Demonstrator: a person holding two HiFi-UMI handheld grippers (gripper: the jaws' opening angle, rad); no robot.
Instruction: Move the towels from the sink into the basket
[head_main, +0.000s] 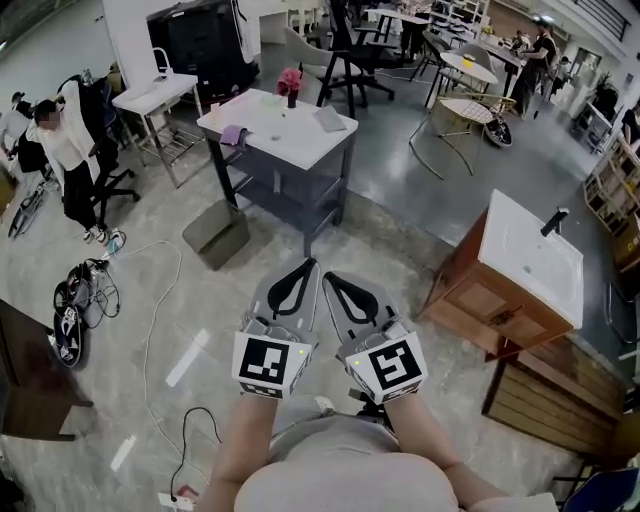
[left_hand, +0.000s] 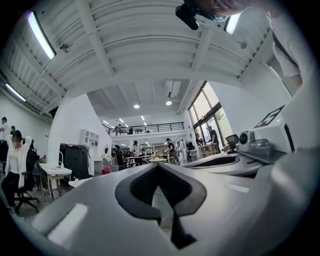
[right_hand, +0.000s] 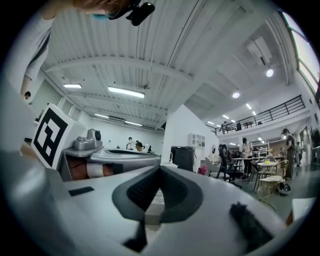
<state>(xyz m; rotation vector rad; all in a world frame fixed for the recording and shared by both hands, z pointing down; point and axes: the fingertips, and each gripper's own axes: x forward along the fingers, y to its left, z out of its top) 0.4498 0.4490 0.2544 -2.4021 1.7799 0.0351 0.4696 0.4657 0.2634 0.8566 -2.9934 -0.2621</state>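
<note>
My left gripper and right gripper are side by side close to my body, level and pointing ahead. Both are shut with nothing between the jaws. Their tips meet in the left gripper view and in the right gripper view. A few steps ahead stands a white-topped sink table on a dark grey cabinet. A purple towel hangs at its left edge and a grey cloth lies at its right. A grey basket sits on the floor beside it.
A wooden vanity with a white basin stands at the right. Cables trail over the floor at the left, near a person by an office chair. Pink flowers stand on the sink table. Chairs and tables fill the back.
</note>
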